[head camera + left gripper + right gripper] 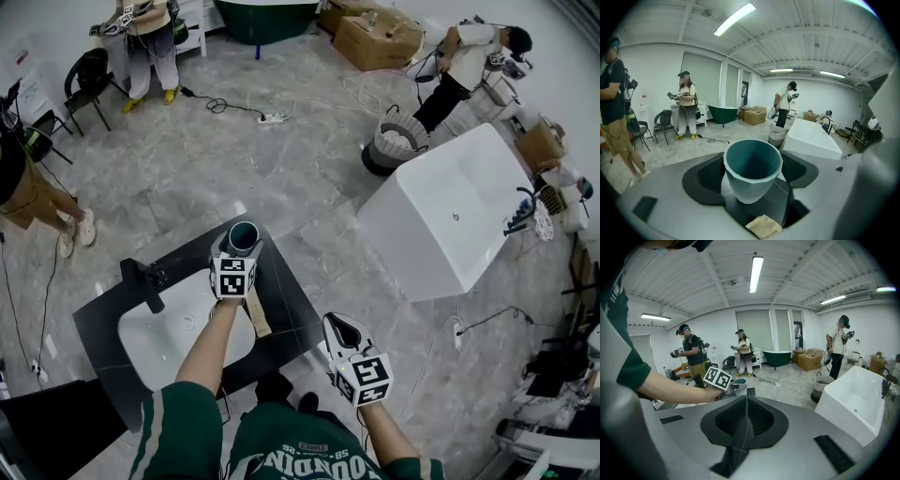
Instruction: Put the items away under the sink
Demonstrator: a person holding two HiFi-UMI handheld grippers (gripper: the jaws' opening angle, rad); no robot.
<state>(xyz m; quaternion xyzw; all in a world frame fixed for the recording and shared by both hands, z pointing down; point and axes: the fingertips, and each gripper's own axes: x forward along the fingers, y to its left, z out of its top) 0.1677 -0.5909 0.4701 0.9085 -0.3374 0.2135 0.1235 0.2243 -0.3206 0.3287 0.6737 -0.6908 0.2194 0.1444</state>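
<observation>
A cup (pixel 243 236), pale grey outside and teal inside, is upright over the far edge of the black countertop (pixel 286 291). My left gripper (pixel 238 251) is shut on the cup (pixel 752 171), whose body sits between the dark pads. A tan paper packet (pixel 257 317) lies on the counter just under that gripper and shows as a tan packet (pixel 764 227) in the left gripper view. My right gripper (pixel 342 330) hangs off the counter's near right corner, shut and empty, its pads (pixel 759 420) pressed together. The cup (pixel 739 383) shows beyond them.
A white sink basin (pixel 150 342) with a black faucet (pixel 143 281) is set in the counter. A white bathtub (pixel 450 220) stands to the right on the marble floor. Farther off are a basket (pixel 394 145), cardboard boxes (pixel 375 37), a floor cable (pixel 272 117) and several people.
</observation>
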